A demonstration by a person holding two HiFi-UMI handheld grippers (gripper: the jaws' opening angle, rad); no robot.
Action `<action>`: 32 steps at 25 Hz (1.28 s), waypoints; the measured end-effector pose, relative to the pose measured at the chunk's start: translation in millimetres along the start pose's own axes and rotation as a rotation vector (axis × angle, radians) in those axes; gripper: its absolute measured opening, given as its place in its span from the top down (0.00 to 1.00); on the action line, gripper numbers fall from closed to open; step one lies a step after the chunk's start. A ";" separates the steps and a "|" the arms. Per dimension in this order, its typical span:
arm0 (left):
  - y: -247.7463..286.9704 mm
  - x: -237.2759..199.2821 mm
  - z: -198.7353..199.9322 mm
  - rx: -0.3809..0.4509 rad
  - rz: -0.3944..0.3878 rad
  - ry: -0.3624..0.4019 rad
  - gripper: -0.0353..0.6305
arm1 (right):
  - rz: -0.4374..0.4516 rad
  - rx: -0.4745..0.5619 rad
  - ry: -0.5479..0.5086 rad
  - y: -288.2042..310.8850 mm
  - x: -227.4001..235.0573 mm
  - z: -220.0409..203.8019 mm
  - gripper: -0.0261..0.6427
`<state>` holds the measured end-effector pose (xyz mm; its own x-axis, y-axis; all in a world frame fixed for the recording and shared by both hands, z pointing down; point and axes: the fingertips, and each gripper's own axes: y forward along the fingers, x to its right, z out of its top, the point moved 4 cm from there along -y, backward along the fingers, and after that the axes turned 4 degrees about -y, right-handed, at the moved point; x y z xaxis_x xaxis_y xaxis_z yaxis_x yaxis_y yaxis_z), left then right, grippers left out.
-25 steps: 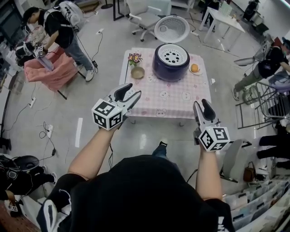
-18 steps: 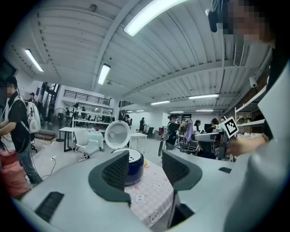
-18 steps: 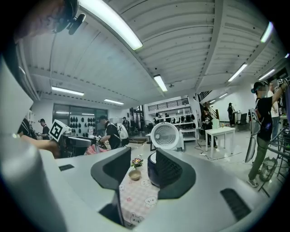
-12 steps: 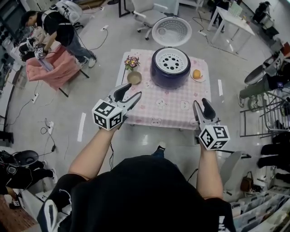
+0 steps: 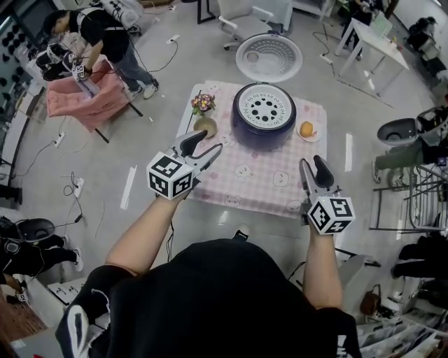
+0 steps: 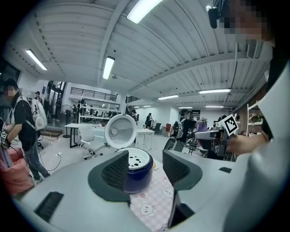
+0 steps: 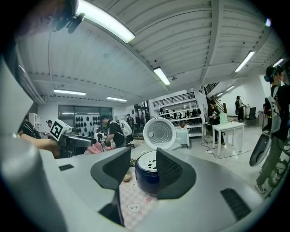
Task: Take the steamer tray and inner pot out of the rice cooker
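A dark blue rice cooker [image 5: 264, 124] stands at the far side of a low table with a pink checked cloth [image 5: 252, 178]. Its round lid [image 5: 269, 57] is swung up and back. A white steamer tray [image 5: 264, 108] with holes sits in its top. Both grippers are held in the air short of the table's near edge, apart from the cooker. My left gripper [image 5: 205, 145] and right gripper [image 5: 313, 164] have just been opening, with nothing between their jaws. The cooker [image 6: 137, 172] shows between the left fingers, and again as the cooker [image 7: 146, 176] between the right fingers.
On the table's left are a small bowl [image 5: 205, 126] and a flower pot [image 5: 204, 104]; an orange on a plate [image 5: 306, 129] lies to the right. A person [image 5: 98, 31] works at a pink-covered stand far left. Cables cross the floor [image 5: 73, 189]. An office chair [image 5: 245, 14] stands behind.
The table and cooker have come nearer as I and both grippers advanced toward them. The left jaws stand slightly wider than a second ago.
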<state>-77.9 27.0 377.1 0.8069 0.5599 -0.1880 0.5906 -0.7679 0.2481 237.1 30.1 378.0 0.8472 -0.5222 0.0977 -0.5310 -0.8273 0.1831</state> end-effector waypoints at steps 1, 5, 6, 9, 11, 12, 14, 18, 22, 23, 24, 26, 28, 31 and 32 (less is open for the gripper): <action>4.5 -1.8 0.9 -0.001 0.008 -0.002 0.57 | 0.007 -0.004 0.000 5.1 5.1 0.0 0.68; 20.9 -4.1 3.3 -0.008 0.031 -0.006 0.57 | 0.037 -0.018 0.000 21.2 22.8 0.0 0.68; 25.0 -4.0 4.3 -0.008 0.036 -0.005 0.57 | 0.044 -0.020 0.000 24.2 27.3 0.5 0.68; 36.8 -3.0 7.2 -0.011 0.050 -0.005 0.57 | 0.062 -0.025 0.000 32.3 40.1 1.1 0.68; 43.3 -0.9 8.4 -0.013 0.057 -0.005 0.57 | 0.076 -0.030 -0.001 36.3 46.8 1.6 0.68; 45.9 0.5 9.1 -0.014 0.061 -0.005 0.57 | 0.083 -0.034 -0.002 37.6 49.7 2.2 0.68; 49.6 3.1 11.1 -0.015 0.069 -0.007 0.57 | 0.094 -0.039 -0.007 39.7 55.1 4.0 0.68; 52.9 8.9 11.1 -0.026 0.073 -0.003 0.57 | 0.108 -0.044 -0.006 42.3 61.0 5.4 0.68; 53.5 6.1 9.7 -0.029 0.080 -0.010 0.57 | 0.127 -0.051 -0.011 49.4 60.0 5.7 0.68; 53.7 4.3 10.0 -0.029 0.081 -0.012 0.57 | 0.132 -0.055 -0.013 52.4 59.4 6.0 0.68; 54.0 2.3 10.3 -0.029 0.082 -0.015 0.57 | 0.136 -0.058 -0.015 55.5 58.6 6.3 0.68; 55.0 -3.1 10.0 -0.028 0.081 -0.020 0.57 | 0.139 -0.064 -0.019 62.0 56.6 7.4 0.68; 56.2 -10.4 8.8 -0.027 0.078 -0.029 0.57 | 0.137 -0.068 -0.025 68.4 53.7 9.1 0.68; 61.0 -22.7 7.7 -0.019 0.069 -0.044 0.57 | 0.127 -0.083 -0.045 79.1 51.1 10.7 0.67; 63.6 -26.5 7.4 -0.017 0.062 -0.047 0.57 | 0.121 -0.095 -0.060 83.3 50.7 10.3 0.65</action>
<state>-61.8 -39.0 390.8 0.8413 0.4955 -0.2161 0.5394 -0.7951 0.2772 235.7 -67.4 388.1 0.7729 -0.6310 0.0665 -0.6233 -0.7356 0.2655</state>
